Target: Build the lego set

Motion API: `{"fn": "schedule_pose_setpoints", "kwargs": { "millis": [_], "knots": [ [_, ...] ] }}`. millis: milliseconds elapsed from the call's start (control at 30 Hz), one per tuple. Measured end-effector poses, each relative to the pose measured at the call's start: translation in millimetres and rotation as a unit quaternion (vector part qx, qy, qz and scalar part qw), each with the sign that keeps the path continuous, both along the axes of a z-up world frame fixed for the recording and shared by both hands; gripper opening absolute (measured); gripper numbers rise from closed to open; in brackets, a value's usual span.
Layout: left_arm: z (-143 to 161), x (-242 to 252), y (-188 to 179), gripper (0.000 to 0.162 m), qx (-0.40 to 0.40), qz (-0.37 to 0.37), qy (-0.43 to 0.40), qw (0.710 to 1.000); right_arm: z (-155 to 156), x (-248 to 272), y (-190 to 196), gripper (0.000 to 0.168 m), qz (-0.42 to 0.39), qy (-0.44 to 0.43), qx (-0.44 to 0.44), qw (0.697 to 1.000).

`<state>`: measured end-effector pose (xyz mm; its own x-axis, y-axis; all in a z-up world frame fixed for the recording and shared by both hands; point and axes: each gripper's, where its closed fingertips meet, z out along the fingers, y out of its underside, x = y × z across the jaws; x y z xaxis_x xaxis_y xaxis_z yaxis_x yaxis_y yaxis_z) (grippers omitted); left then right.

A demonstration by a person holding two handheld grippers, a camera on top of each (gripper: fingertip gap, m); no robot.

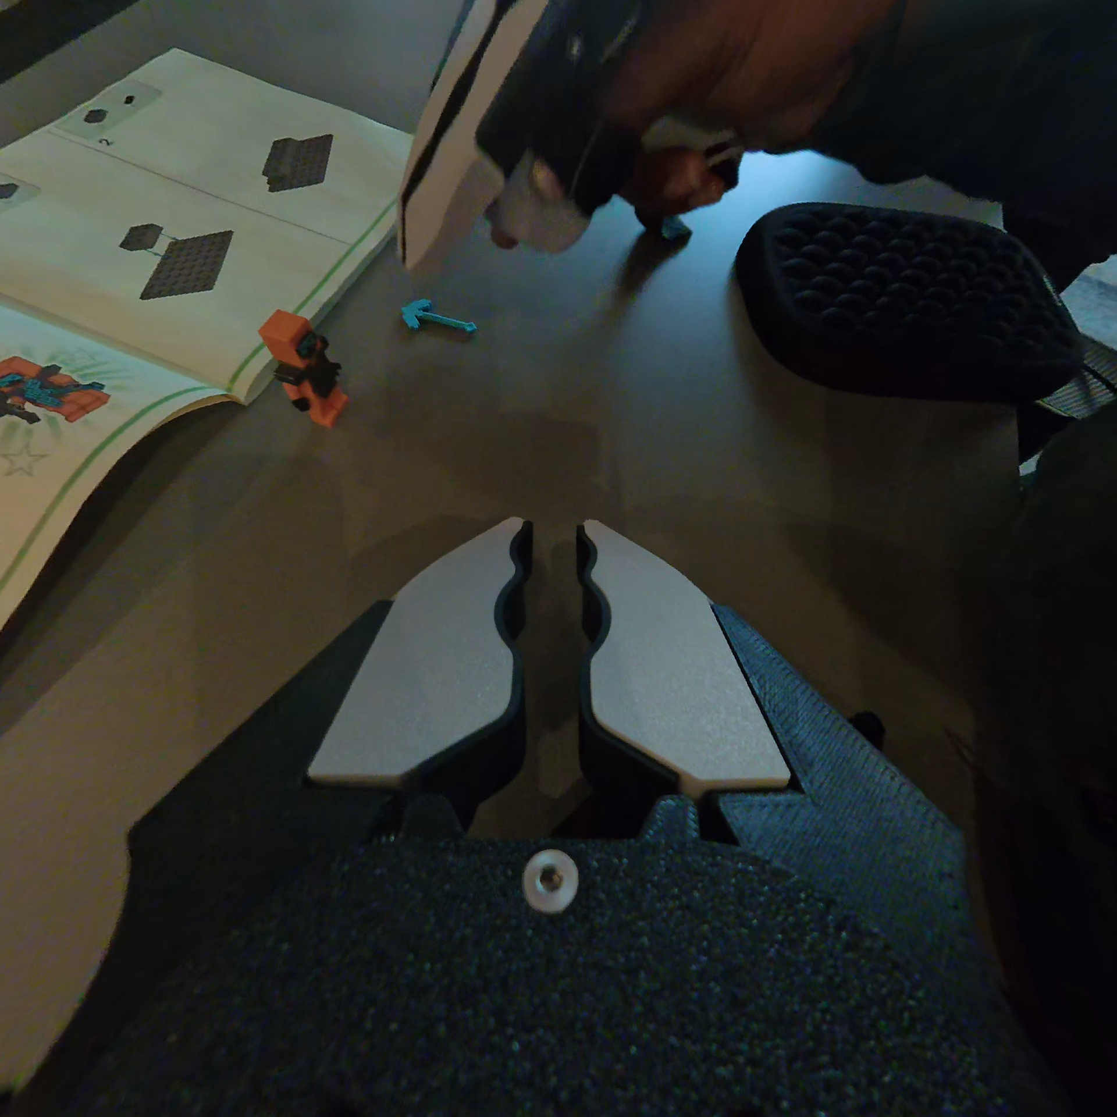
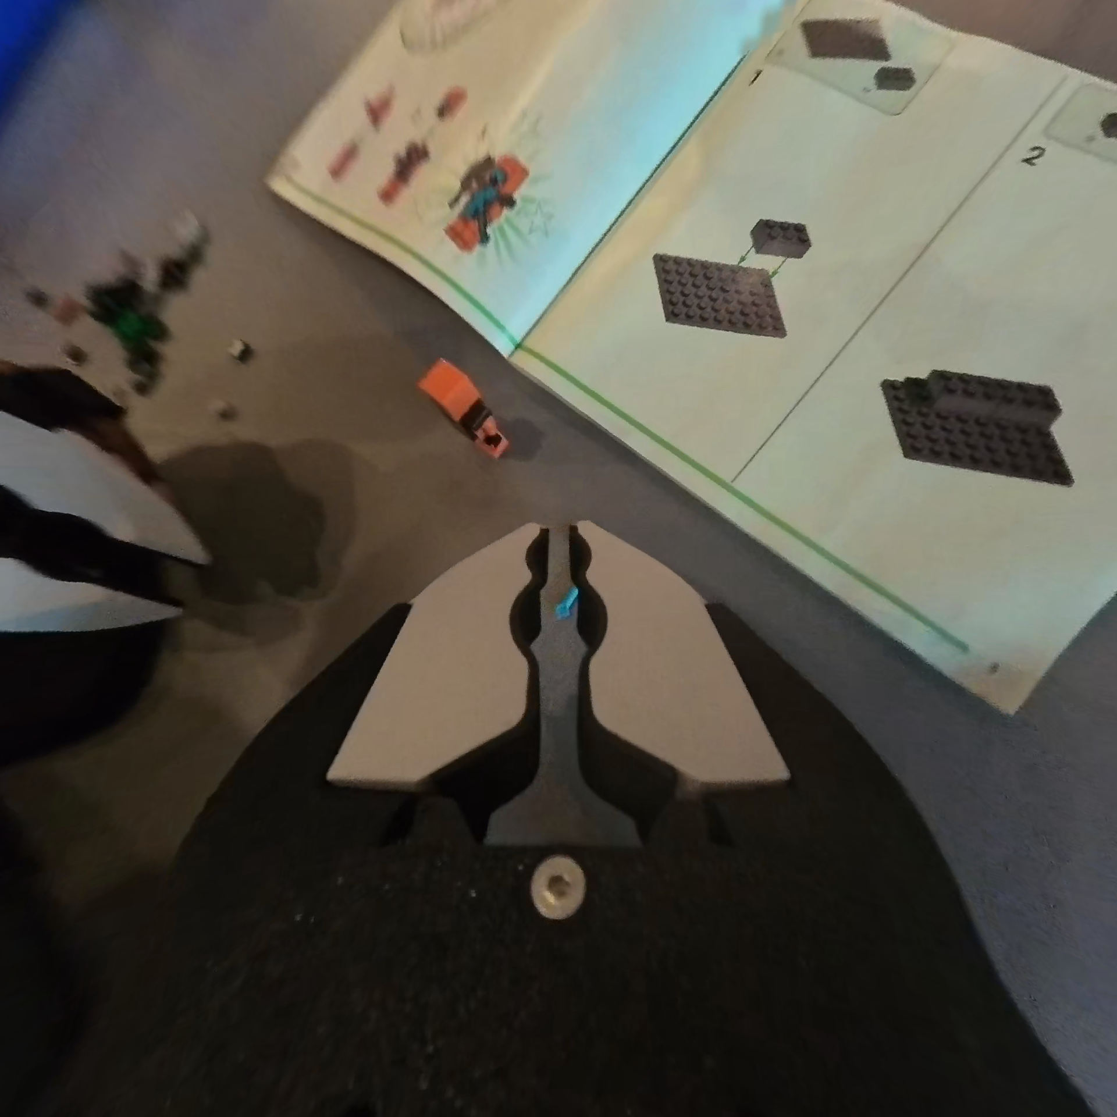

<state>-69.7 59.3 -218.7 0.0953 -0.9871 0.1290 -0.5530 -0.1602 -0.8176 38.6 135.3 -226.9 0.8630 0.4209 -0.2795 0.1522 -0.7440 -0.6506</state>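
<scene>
Left wrist view, matte grey table (image 1: 604, 423), blocky orange figure (image 1: 305, 378), thin blue pickaxe (image 1: 436, 317).

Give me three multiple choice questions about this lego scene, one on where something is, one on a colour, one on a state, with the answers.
1. Where is the orange figure? A on a booklet page; B on the table beside the open booklet; C in a gripper.
2. What colour is the small pickaxe? A blue; B green; C red.
3. The left gripper is: A gripping the figure; B gripping the pickaxe; C empty.
Answers: B, it sits just off the booklet's edge; A, it shows light blue against the grey table; C, only bare table shows between its parted fingers.
</scene>
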Motion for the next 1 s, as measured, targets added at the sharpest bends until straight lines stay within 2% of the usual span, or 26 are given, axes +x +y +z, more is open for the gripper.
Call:
{"fn": "schedule_pose_setpoints", "kwargs": {
  "millis": [67,200,333,433,667,833,1000],
  "knots": [
    [-1,0,0,0.014,0.000,0.000,0.001,1.000,5,6,-2,0.006,0.005,-0.002,0.014,1.000],
    [2,-1,4,0.014,0.007,0.010,-0.004,1.000,9,12,-12,0.007,0.064,-0.036,0.052,0.996],
    [13,-16,20,0.010,0.025,0.055,-0.016,0.998,18,7,-22,0.012,0.092,-0.034,0.109,0.989],
    [25,-46,44,0.001,0.047,0.136,-0.030,0.989,24,3,-28,0.014,0.090,-0.014,0.148,0.985],
    [34,-144,78,0.000,0.080,0.288,0.004,0.954,24,-1,-33,0.013,0.088,0.018,0.172,0.981],
    [30,-191,82,0.000,0.078,0.327,0.051,0.941,28,-7,-38,0.014,0.097,0.043,0.180,0.978],
    [14,-213,77,0.020,0.069,0.317,0.102,0.940,27,-9,-44,0.014,0.106,0.044,0.183,0.976]
  ]
}}
